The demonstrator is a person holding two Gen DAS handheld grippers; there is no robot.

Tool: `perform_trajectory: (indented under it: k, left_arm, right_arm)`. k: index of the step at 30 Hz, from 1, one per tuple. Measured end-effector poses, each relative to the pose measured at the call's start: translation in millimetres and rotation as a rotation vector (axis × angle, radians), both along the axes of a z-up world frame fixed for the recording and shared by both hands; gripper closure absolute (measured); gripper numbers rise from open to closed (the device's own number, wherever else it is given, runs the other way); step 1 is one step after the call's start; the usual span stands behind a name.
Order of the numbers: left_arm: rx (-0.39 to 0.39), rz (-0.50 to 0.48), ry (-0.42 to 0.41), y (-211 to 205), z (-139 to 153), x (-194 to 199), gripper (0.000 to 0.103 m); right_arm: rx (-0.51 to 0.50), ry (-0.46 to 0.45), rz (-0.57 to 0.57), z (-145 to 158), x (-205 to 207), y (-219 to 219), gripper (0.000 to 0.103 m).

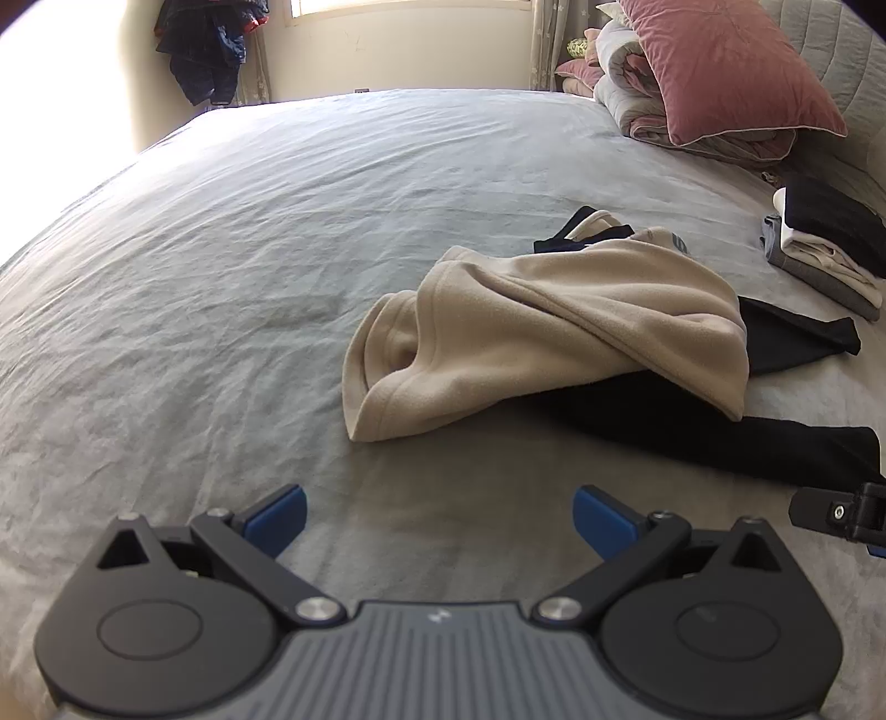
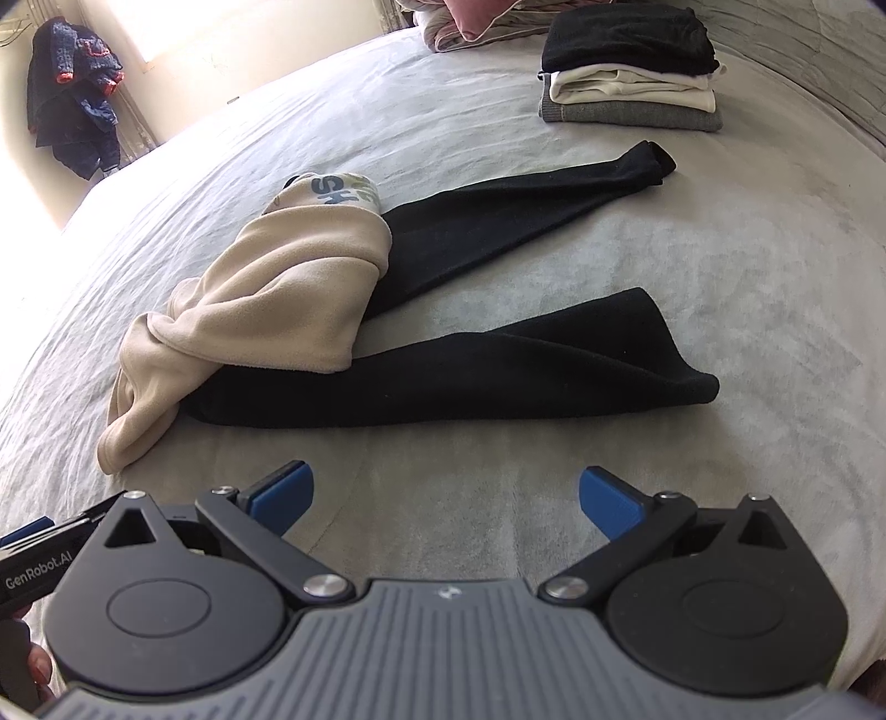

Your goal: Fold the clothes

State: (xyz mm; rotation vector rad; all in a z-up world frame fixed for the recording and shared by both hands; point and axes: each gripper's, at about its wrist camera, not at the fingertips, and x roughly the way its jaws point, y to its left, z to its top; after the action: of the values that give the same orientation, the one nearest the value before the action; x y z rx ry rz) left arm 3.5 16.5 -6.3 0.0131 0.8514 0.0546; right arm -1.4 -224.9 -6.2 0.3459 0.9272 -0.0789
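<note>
Both tongs spread wide, nothing between the blue pads, both hovering over bare grey bed sheet (image 1: pixel 221 266).

Left tongs (image 1: pixel 440 518): beige fleece garment (image 1: pixel 554 327) lies crumpled ahead and a bit to the right of them, well clear of the pads. Its near end forms a rolled, open fold facing the tongs. It sits on top of a black garment (image 1: pixel 720 426), which sticks out from under it further right. Part of the right tool's black body (image 1: pixel 836 512) shows at the right edge, just beside that black fabric.

Right tongs (image 2: pixel 446 498): same beige fleece (image 2: pixel 266 299) is ahead and to the left, printed lettering visible on its far end. The black garment (image 2: pixel 498 360) runs straight ahead of the tongs, two long legs spread out to the right from under the fleece: one near, one farther and angled away. Near leg is the closest cloth to the pads but not touching them.

Folded stack (image 2: pixel 631 77) (black on top, cream, grey at the bottom) sits far ahead and to the right of the right tongs, apart from the loose clothes. Pink pillow (image 1: pixel 731 66) on rolled bedding beyond it at the head of the bed. Dark clothing (image 1: pixel 210 44) hangs on the wall far ahead-left, next to a bright window.
</note>
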Motion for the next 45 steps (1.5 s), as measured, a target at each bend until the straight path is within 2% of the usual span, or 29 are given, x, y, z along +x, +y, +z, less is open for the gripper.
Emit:
perform_trajectory:
  k: [45]
  left_arm:
    - [0.014,0.008,0.027,1.3,-5.0,3.9,0.0]
  right_arm:
    - [-0.005,0.028,-0.003,-7.0,2.0,-0.1,0.0]
